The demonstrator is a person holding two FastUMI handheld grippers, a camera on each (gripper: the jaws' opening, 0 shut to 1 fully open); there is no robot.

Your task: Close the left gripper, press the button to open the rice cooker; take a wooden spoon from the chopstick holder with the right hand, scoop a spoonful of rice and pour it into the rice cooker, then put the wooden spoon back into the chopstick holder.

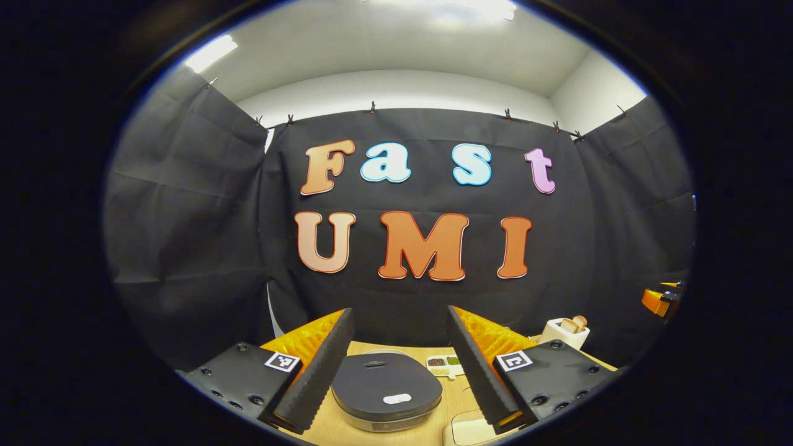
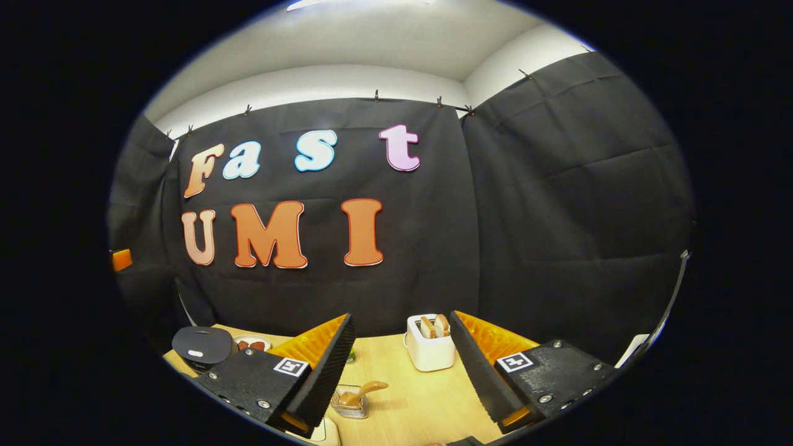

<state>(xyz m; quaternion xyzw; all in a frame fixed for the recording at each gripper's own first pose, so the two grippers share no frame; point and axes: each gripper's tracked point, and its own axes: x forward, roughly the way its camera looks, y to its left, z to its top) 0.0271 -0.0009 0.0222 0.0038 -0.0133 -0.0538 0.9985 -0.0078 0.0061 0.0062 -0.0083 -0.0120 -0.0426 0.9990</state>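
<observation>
Left gripper: held above the table, fingers spread wide, nothing between them. Framed in the gap sits the rice cooker, dark grey, round, lid down. A pale oval button shows on the near part of the lid. The fingers are not touching the cooker.

Just behind the cooker, a small white dish with compartments holding dark and green grains. Farther right on the table, a white toaster with bread slices standing in its slots. A white object sits at the bottom edge near the right finger; cannot tell what it is.

Right gripper: also above the table, fingers apart, holding nothing. Low between them stands the chopstick holder, a small see-through container, with the wooden spoon leaning in it, bowl end up and tilted to the right. The fingers are clear of the spoon.

From this side the toaster stands beyond the holder, near the back cloth wall. The rice cooker lies far left, lid shut, with the small dish just beside it.
</observation>
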